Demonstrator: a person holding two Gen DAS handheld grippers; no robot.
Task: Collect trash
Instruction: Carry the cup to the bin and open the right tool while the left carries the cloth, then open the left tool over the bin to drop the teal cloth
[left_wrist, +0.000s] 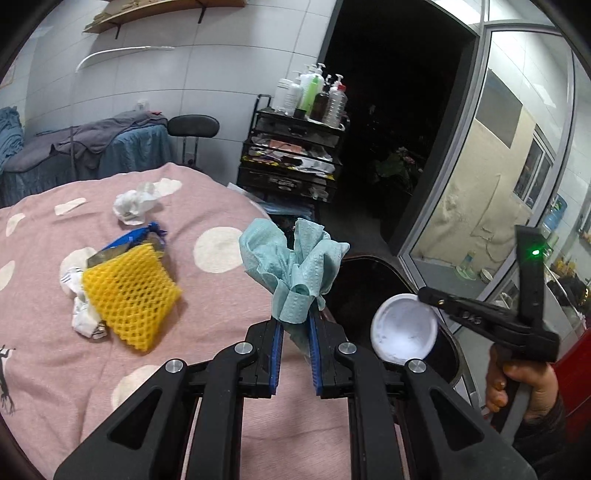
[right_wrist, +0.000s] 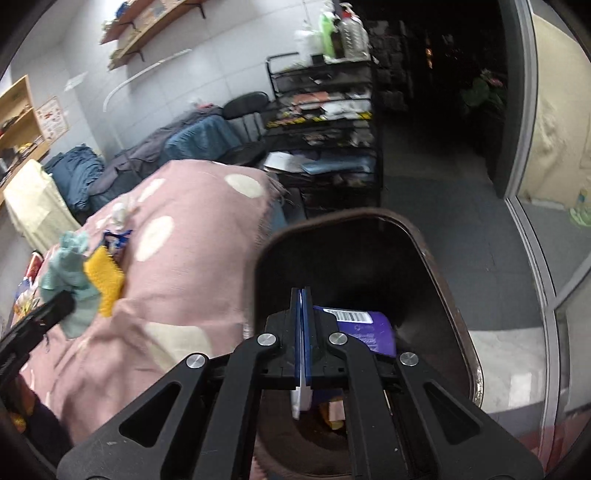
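My left gripper (left_wrist: 295, 325) is shut on a crumpled light-blue paper towel (left_wrist: 295, 258), held above the right edge of the pink dotted bedcover (left_wrist: 207, 332). My right gripper (right_wrist: 302, 295) is shut on a white plastic lid (right_wrist: 301, 391), seen edge-on, over the open dark trash bin (right_wrist: 454, 302). In the left wrist view the right gripper (left_wrist: 424, 295) holds that lid (left_wrist: 404, 326) above the bin (left_wrist: 373, 280). A purple wrapper (right_wrist: 364, 328) lies inside the bin. A yellow foam net (left_wrist: 129, 295), a blue wrapper (left_wrist: 136, 236) and white crumpled paper (left_wrist: 133, 203) lie on the cover.
A black wire cart (left_wrist: 291, 155) with bottles on top stands behind the bed. A black stool (left_wrist: 194, 127) and a blue-draped bed (left_wrist: 92, 151) are at the back. A dark doorway and a glass door (left_wrist: 498, 166) are to the right.
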